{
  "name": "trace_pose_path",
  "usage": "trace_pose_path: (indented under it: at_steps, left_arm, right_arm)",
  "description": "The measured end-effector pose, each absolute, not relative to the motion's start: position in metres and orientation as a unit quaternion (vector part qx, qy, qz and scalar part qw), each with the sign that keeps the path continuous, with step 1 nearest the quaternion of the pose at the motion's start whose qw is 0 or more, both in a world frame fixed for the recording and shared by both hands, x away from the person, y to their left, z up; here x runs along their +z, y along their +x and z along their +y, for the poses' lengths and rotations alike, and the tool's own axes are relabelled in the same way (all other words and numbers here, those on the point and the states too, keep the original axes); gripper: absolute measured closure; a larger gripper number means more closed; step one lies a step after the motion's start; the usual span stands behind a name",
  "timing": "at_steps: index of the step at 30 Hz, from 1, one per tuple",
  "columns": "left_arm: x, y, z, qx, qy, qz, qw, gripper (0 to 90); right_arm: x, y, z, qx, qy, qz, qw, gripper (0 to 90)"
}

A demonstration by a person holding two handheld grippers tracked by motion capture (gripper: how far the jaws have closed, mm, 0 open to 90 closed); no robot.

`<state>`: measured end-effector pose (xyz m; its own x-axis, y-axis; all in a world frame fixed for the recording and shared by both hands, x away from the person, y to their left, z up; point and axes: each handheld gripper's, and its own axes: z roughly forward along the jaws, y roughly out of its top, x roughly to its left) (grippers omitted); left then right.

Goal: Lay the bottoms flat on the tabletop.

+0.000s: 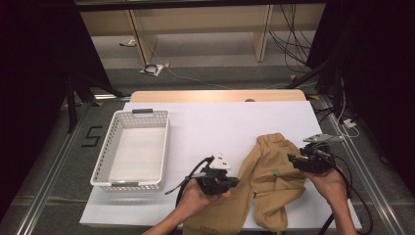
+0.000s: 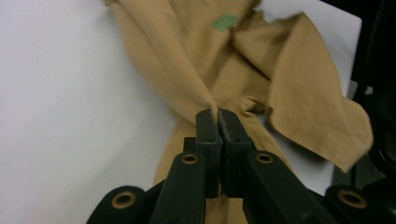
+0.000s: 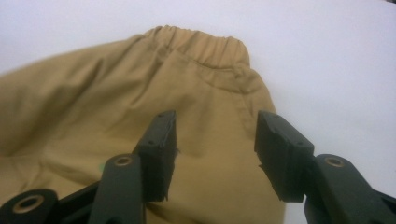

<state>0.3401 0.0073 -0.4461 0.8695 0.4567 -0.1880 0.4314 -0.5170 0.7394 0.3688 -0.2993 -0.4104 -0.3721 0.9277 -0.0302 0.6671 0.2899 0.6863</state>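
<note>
Tan trousers (image 1: 271,181) on table: L tongs (image 2: 218,122) clamped on fabric fold, R tongs (image 3: 212,140) apart above waistband.

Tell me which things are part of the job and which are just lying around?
Part of the job:
- tan trousers, lying on the white table
- left gripper, shut on a fold of the trousers
- right gripper, open above them

Just lying about:
- white basket, nothing in it
- cables on the floor beyond the table
</note>
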Motion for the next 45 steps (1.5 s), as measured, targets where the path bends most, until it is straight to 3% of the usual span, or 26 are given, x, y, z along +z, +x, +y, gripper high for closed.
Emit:
trace_pose_path:
  at_steps: [11,19,21,24,26,36,45]
  left_arm:
    - [-0.463,0.322,-0.014,0.002,0.892,0.231,0.388,87.2]
    - [-0.463,0.322,-0.014,-0.003,0.893,0.233,0.385,86.7]
    - [-0.463,0.322,-0.014,-0.006,0.894,0.234,0.383,86.5]
    - [-0.464,0.322,-0.014,-0.010,0.894,0.234,0.382,85.9]
    - [-0.464,0.322,-0.013,-0.015,0.895,0.233,0.380,85.2]
    - [-0.453,0.338,0.004,-0.034,0.874,0.276,0.398,61.7]
    - [-0.456,0.354,0.007,-0.045,0.863,0.309,0.398,50.6]
  right_arm:
    - [-0.408,0.368,-0.267,0.332,0.486,0.787,0.185,49.9]
    - [-0.418,0.377,-0.235,0.327,0.463,0.806,0.168,57.4]
    - [-0.421,0.380,-0.229,0.317,0.465,0.810,0.165,62.5]
    - [-0.426,0.383,-0.227,0.303,0.466,0.814,0.169,82.1]
    - [-0.428,0.383,-0.228,0.297,0.465,0.817,0.167,89.8]
    - [-0.435,0.374,-0.251,0.290,0.476,0.817,0.150,90.0]
    - [-0.438,0.373,-0.252,0.277,0.476,0.822,0.145,90.0]
